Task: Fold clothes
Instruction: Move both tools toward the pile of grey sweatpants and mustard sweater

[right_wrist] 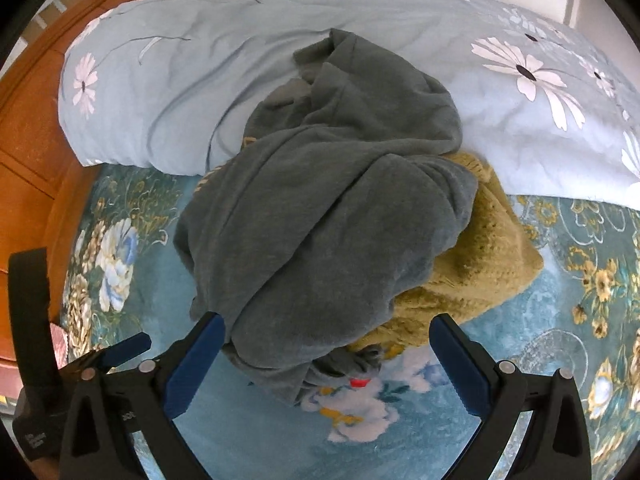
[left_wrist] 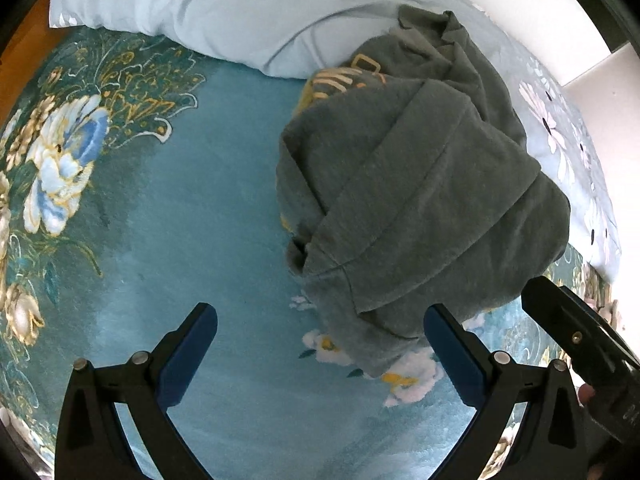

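Both tongs spread wide, left tongs (left_wrist: 320, 344) and right tongs (right_wrist: 326, 354), over the crumpled grey garment (right_wrist: 320, 216) heaped on, apparently, a mustard knit (right_wrist: 492, 256).

Both wrist views look steeply down from close above the bedspread (left_wrist: 224, 208), sharing the grey garment (left_wrist: 420, 200) and pale duvet (right_wrist: 168, 80), the right view seemingly nearer.

right claw (right_wrist: 326, 364) spread wide | grey garment (right_wrist: 320, 216) heaped over mustard knit (right_wrist: 492, 264)
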Available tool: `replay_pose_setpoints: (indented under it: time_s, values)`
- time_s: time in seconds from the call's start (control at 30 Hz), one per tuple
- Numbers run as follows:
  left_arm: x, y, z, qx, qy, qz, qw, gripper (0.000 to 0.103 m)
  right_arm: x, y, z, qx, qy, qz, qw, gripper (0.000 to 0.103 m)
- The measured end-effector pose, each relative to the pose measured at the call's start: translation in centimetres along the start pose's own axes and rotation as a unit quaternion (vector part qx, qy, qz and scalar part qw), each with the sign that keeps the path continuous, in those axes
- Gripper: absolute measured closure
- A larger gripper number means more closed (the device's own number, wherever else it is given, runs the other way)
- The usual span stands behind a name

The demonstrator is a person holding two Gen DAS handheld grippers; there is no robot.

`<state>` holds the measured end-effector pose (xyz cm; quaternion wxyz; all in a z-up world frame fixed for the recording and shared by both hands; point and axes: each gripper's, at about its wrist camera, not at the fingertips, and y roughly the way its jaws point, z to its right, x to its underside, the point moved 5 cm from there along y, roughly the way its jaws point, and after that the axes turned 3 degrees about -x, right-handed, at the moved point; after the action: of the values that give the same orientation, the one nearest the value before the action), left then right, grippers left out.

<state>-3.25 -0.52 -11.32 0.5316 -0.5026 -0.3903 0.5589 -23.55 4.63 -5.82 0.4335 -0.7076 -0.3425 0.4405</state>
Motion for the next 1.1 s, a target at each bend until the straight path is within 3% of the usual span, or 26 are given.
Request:
replay_pose_setpoints:
  time_s: [0.33, 0.57, 0.77, 1.1]
  values:
    - [0.4, 0.2, -0.1, 0.034, -0.025, -0.01, 0.9991, 0.0, 0.3, 0.2, 0.0, -0.013, 0.002, -0.014, 1.0, 0.0]
    - [0.4, 0.0, 0.5, 0.037, -0.02, -0.004, 0.9991, 0.0, 0.1, 0.1, 0.2, -0.027, 0.008, -0.025, 0.999, 0.0]
    - [0.4, 0.6, 0.7, 0.068, -0.03, -0.02, 0.997, 0.0, 0.2, 0.0, 0.5, -0.035, 0.02, -0.03, 0.999, 0.0]
    - [0.1, 0.6, 1.6, 0.036, 0.018, -0.024, 0.9989, 0.0, 0.3, 0.2, 1.1, -0.036, 0.023, -0.037, 0.998, 0.0]
